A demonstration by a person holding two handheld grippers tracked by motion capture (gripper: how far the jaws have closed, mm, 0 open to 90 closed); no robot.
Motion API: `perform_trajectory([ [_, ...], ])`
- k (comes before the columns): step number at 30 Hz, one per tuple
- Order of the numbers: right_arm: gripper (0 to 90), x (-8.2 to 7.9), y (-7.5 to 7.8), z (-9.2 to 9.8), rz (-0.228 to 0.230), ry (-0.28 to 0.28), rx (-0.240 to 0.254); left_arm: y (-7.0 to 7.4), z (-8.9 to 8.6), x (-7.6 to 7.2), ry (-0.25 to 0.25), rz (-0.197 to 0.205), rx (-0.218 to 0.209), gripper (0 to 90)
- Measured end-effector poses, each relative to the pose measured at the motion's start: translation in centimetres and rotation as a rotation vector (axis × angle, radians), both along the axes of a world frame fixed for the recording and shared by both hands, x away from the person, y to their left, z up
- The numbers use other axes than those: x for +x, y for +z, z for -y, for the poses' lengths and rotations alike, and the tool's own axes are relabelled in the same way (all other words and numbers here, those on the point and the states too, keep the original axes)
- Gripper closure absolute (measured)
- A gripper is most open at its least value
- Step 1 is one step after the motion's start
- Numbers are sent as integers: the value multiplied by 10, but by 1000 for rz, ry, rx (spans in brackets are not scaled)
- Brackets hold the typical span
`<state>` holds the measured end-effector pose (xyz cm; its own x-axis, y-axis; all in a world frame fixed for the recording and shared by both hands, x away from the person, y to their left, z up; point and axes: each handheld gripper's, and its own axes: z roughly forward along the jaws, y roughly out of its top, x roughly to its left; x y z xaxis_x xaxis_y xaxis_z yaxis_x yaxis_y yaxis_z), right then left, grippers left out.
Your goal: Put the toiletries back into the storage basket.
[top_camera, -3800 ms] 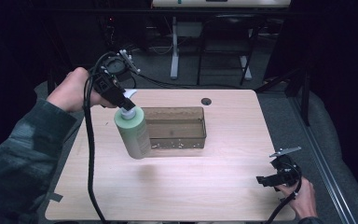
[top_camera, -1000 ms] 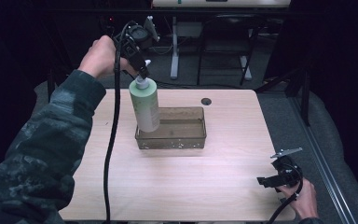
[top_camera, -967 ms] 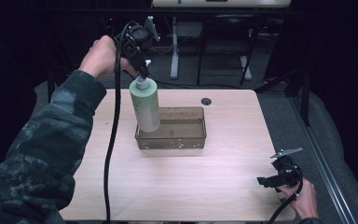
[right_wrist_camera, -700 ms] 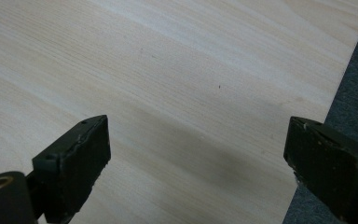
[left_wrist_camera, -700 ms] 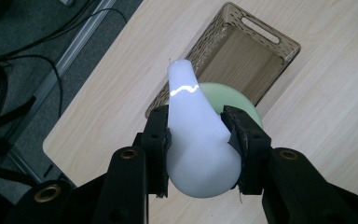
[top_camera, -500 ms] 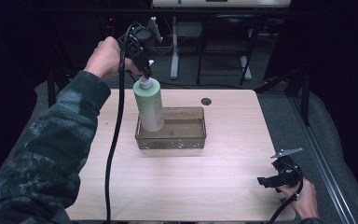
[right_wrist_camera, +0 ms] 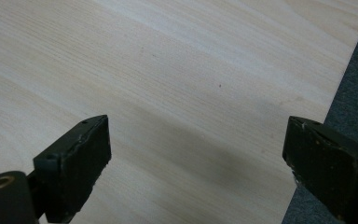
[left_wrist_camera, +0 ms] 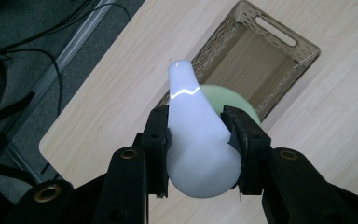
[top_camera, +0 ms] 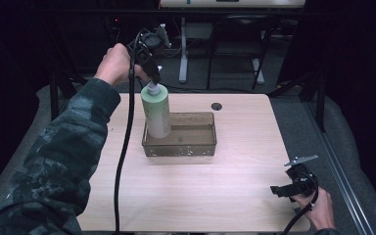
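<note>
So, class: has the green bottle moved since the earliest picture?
Yes. The green bottle, then tilted at the basket's outer left side, now hangs upright over its left end, gripped by the left gripper.

High view above table (top_camera: 235, 196), gripper views close, downward, perhaps sharing its wood.

Left arm in a camouflage sleeve (top_camera: 63, 161) stretched forward, left hand (top_camera: 115, 63) raised above the far left of the table (top_camera: 186, 205), left gripper (top_camera: 152, 78) pointing down, jaws clamped on a white pump head (left_wrist_camera: 196, 140), right hand (top_camera: 319, 210) low at the table's near right corner, right gripper (top_camera: 279, 191) seemingly level, jaws wide apart.
</note>
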<state>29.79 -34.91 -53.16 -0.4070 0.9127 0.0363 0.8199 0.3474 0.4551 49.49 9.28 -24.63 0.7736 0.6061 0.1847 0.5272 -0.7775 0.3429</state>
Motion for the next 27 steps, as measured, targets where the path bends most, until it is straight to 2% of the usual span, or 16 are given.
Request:
perform_trajectory([
  [19, 77, -1, 1, -1, 2, 9, -2, -25, 6, 10, 2, -29, 10, 630],
  [27, 80, -1, 0, -2, -2, 8, -4, -37, 5, 12, 6, -21, -12, 629],
])
